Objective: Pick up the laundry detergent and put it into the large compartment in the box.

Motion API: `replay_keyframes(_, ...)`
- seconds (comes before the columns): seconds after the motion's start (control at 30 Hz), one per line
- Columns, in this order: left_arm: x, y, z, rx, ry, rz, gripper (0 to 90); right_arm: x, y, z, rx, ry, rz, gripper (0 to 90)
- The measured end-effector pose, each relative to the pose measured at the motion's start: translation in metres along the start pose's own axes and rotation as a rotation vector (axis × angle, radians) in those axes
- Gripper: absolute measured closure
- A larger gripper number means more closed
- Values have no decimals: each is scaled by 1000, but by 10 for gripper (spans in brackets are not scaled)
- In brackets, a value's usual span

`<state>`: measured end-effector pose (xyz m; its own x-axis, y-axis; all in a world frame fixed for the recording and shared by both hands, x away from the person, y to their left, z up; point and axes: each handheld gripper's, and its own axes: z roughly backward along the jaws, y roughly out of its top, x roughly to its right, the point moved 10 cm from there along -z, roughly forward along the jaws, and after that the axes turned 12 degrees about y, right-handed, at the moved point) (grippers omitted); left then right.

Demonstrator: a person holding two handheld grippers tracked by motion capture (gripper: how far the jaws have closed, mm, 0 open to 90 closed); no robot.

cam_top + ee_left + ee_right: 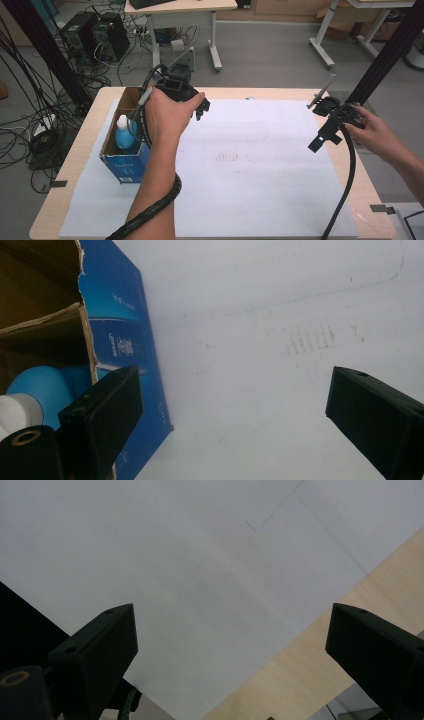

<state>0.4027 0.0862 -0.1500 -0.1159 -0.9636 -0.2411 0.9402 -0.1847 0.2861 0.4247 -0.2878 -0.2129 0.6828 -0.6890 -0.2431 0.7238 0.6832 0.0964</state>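
Hands hold left gripper [200,107] beside box [122,162], right gripper [325,132] apart.

blue cardboard box [125,162] open-topped at table's left edge, blue white-capped bottle [123,134] upright inside it

Blue box [131,165], blue white-capped bottle [123,134], white sheet [240,170], black grippers
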Motion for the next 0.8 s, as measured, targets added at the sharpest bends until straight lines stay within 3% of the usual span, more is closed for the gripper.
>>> replay_keyframes(0.8, -4, 1, -4, -5, 9, 2, 85, -4, 6, -2, -8, -8, 18, 62)
